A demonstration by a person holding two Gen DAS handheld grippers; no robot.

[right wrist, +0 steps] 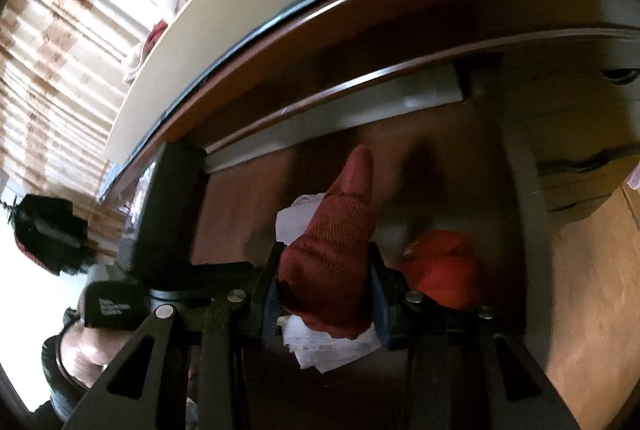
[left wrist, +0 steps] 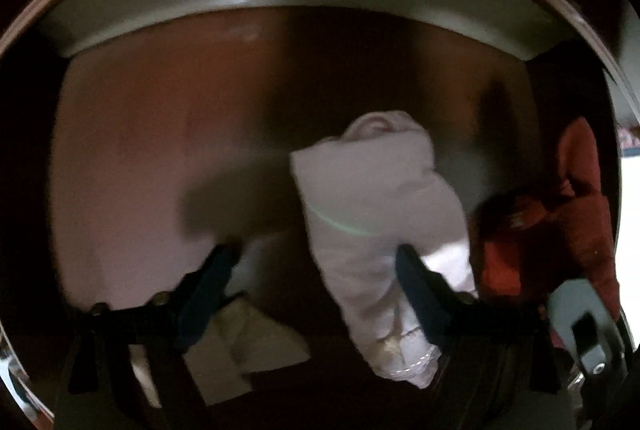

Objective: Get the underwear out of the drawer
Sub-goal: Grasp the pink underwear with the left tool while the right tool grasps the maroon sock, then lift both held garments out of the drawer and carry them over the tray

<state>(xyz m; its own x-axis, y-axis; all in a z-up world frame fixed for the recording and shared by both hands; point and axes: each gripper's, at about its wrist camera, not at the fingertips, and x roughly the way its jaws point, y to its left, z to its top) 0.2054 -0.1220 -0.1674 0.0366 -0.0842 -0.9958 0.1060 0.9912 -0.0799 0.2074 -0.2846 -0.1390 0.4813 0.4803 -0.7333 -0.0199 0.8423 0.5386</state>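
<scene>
Two red garments [right wrist: 332, 250] [right wrist: 444, 266], two white [left wrist: 372, 198] [left wrist: 248, 342]

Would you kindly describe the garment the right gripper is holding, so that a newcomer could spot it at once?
Look inside the open brown wooden drawer below the desk edge. The right gripper has its jaws shut on a dark red mesh-knit garment rolled to a tapering point. The brighter orange-red bundle beside it lies loose, and the pale pink rolled cloth is far lighter.

no readable text anywhere; the only lettering is a few small pale lines on a black block [right wrist: 114, 306] at the lower left of the right wrist view, too blurred to make out.
</scene>
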